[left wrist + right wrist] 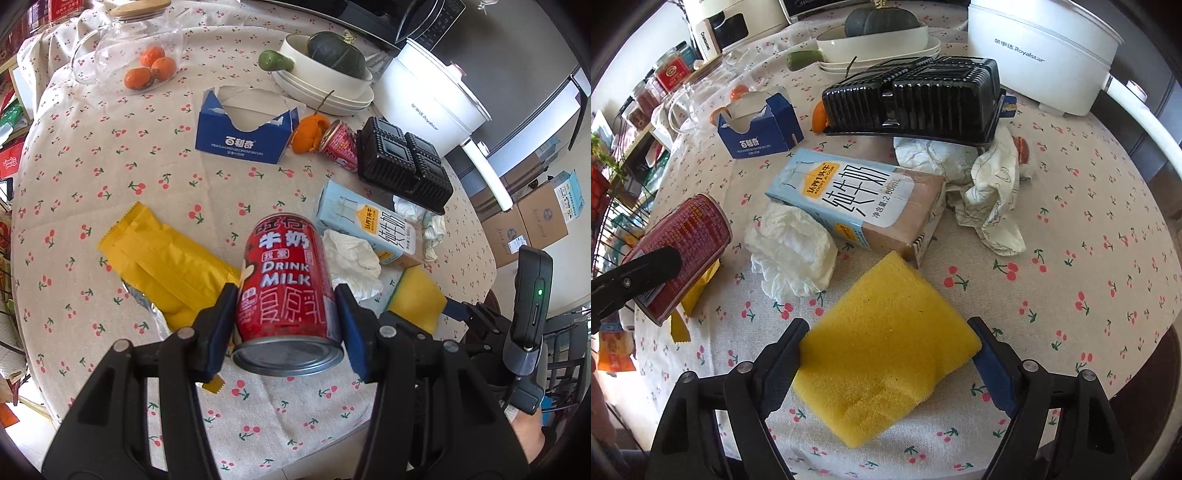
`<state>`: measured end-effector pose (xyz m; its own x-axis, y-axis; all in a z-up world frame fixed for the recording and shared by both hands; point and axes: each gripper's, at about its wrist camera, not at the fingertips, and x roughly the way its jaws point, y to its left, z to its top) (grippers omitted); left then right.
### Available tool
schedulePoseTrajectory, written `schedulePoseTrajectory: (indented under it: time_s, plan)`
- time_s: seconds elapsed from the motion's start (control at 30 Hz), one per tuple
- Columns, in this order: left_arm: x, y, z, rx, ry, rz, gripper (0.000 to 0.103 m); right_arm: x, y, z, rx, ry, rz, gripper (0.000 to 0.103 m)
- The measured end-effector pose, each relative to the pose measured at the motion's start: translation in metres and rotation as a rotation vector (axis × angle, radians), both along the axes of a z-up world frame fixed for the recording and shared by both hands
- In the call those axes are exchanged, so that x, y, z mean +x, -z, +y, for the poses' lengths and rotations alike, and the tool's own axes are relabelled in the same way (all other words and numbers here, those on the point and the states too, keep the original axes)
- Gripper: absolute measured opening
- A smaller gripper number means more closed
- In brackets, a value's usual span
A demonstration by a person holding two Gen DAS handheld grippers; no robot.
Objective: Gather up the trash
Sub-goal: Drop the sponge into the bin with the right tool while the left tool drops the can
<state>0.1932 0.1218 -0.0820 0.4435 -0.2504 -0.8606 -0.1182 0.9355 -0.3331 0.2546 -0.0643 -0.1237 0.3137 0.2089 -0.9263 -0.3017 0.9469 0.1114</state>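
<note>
**Can in left grip, sponge in right — slip and snag risks**

Risk first. Left gripper (286, 314) has the red milk can (286, 284) tilted, base toward the camera, pinched across its smooth round wall. My read: contact is narrow, so a quick swing or a bump could roll the can out of the fingers (349, 325). The yellow wrapper (166, 266) lies right under and beside the can; its torn end pokes out below the left finger and could get dragged along or swept off the bench (110, 166).

Right gripper (888, 354) is closed on the yellow sponge (882, 354), fingers pressing its two opposite corners. Soft foam, diagonal hold; it could fold and pop free if squeezed harder. The sponge's far corner sits just beside the milk carton (860, 199), so pushing forward would likely shove the carton into the crumpled tissue (792, 254).

Positions:
- Can: between the left fingers, mid-body, seemingly lifted off the cloth; cannot tell for sure.
- Sponge: between the right fingers, apparently just above the bench.
- Remaining trash further out: carton, tissue, crumpled paper (993, 192), black plastic tray (916, 99), second red can (340, 146), orange peel (308, 133), torn blue box (245, 136).

No bin visible in either view.
</note>
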Motion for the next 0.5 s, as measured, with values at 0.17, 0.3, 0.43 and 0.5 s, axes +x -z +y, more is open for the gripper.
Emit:
schedulePoseTrajectory:
  time_s: [0.17, 0.3, 0.43, 0.5]
  plan:
    - [-0.005, -0.005, -0.009, -0.006, 0.02, -0.014, 0.055, -0.005, -0.02, -0.029, 0.043, 0.031, -0.025, 0.086]
    - [-0.006, -0.01, -0.022, -0.01, 0.051, -0.03, 0.055, -0.014, -0.036, -0.057, 0.058, 0.059, -0.062, 0.086]
    - [-0.005, -0.014, -0.044, -0.001, 0.097, -0.045, 0.055, -0.022, -0.047, -0.095, 0.05, 0.104, -0.088, 0.086]
    - [-0.003, -0.014, -0.056, 0.006, 0.123, -0.048, 0.055, -0.026, -0.05, -0.117, 0.05, 0.135, -0.095, 0.087]
